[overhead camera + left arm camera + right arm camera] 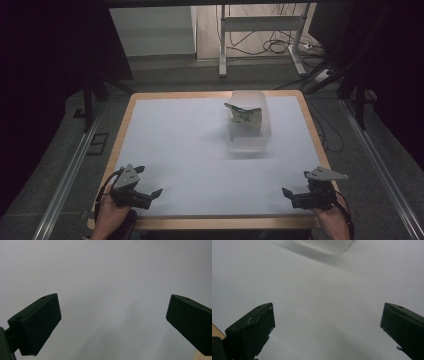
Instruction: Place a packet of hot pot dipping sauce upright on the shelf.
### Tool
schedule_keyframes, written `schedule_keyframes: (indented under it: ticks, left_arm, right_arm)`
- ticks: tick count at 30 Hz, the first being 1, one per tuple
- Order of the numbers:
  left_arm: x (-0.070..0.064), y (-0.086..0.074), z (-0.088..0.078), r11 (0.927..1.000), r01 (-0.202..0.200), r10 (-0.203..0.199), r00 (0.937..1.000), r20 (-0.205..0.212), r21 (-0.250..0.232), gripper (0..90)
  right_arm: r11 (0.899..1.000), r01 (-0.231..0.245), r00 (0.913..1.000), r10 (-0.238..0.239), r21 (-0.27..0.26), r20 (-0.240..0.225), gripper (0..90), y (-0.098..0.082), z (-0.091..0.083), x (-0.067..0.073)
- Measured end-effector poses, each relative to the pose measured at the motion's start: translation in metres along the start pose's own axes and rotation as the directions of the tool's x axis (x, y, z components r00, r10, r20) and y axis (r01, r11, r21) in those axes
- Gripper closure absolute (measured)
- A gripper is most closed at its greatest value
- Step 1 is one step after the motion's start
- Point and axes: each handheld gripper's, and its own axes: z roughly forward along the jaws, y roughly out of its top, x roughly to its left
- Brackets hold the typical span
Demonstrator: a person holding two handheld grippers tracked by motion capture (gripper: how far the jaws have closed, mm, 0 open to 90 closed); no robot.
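A clear plastic tub (250, 144) stands at the back right of the white tabletop (185, 145). Inside it a crumpled white carton with green print (245, 115) leans upright. My left gripper (149, 180) rests near the front left corner, held by a hand, with its jaws wide open over bare table (113, 315). At the front right corner my right gripper (295, 182) is also open with nothing between its jaws (328, 320). The tub's near corner (327, 245) shows at the top of the right gripper view, well away from the jaws.
A wooden rim (215, 222) borders the table. Metal floor rails (70, 175) run along both sides. Beyond the far edge stands a grey desk frame (260, 22) with cables (275, 47) on the floor.
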Motion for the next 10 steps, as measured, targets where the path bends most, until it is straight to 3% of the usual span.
schedule_keyframes:
  ticks: [10]
  left_arm:
    - [-0.0004,0.0010,0.0006,1.0000,-0.004,0.004,1.0000,-0.004,0.002,0.0]
  right_arm:
    - [1.000,-0.023,0.9997,0.023,-0.012,0.003,0.0,-0.0008,-0.0007,-0.0023]
